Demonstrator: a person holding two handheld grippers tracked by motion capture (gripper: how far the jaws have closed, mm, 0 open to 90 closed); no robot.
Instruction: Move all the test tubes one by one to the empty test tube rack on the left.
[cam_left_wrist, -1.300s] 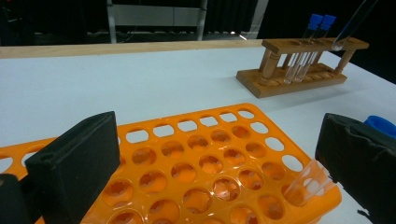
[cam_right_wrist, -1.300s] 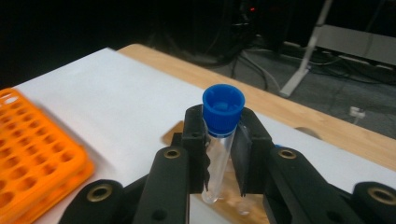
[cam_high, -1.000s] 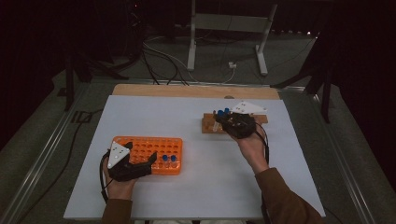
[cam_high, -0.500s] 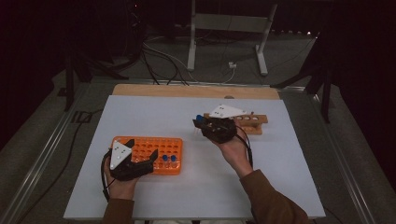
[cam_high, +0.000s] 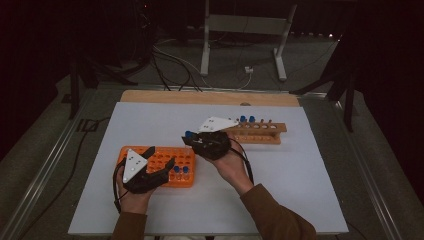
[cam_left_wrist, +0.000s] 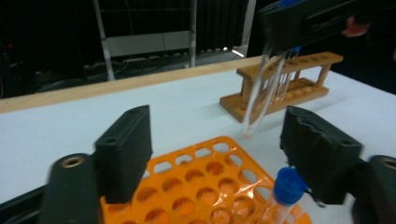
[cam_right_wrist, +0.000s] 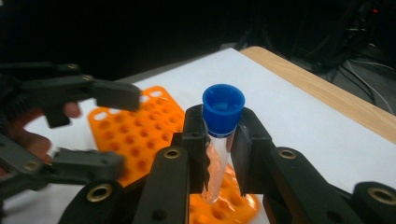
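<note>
My right gripper (cam_high: 192, 139) is shut on a clear tube with a blue cap (cam_right_wrist: 223, 109), held above the right end of the orange rack (cam_high: 156, 159). In the left gripper view the same tube (cam_left_wrist: 261, 93) hangs tilted over the rack's far corner. My left gripper (cam_high: 161, 156) stands open at the orange rack (cam_left_wrist: 201, 186), its jaws on either side of the rack's near part. Two blue-capped tubes (cam_high: 180, 170) stand in that rack. Behind, a wooden rack (cam_high: 257, 132) holds two more blue-capped tubes (cam_high: 247, 119).
The white tabletop (cam_high: 300, 175) stretches right and front of the racks. A wooden board edge (cam_high: 210, 97) runs along its far side. Beyond it are cables and a metal stand (cam_high: 240, 45) on the dark floor.
My right gripper has travelled left from the wooden rack to the orange rack with the blue-capped tube in it. The left gripper has stayed at the orange rack.
</note>
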